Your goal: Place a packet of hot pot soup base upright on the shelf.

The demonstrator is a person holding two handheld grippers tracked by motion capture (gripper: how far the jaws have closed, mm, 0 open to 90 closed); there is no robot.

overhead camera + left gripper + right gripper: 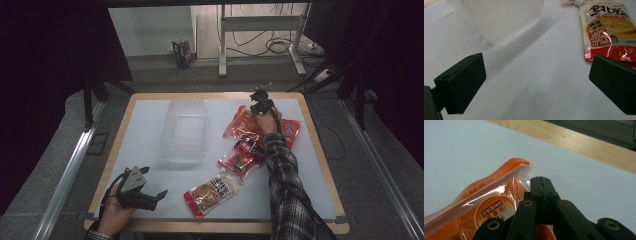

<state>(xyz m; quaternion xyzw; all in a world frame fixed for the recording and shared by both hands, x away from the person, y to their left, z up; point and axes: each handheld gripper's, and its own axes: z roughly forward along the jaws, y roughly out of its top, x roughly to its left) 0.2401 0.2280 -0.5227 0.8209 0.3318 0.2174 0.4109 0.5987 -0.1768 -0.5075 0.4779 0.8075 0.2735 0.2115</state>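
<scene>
My right gripper (259,100) (540,180) is at the far right of the table, its jaws pressed together on the clear edge of an orange snack bag (242,125) (486,202). The bag's sealed end curls up off the white mat beside the jaws. Near the front left edge, my left gripper (157,199) (536,82) rests low, jaws wide apart with only bare mat between them. A beige and red sauce pouch (212,192) (609,27) lies just right of it. A clear plastic tub (184,130) (499,20) stands beyond the left gripper.
A second orange bag (291,127) lies right of my forearm, and small red packets (241,162) sit mid-table. The white mat (150,115) covers a wooden table (320,150) whose edge runs close behind the right gripper. A metal stand (222,45) is on the floor beyond.
</scene>
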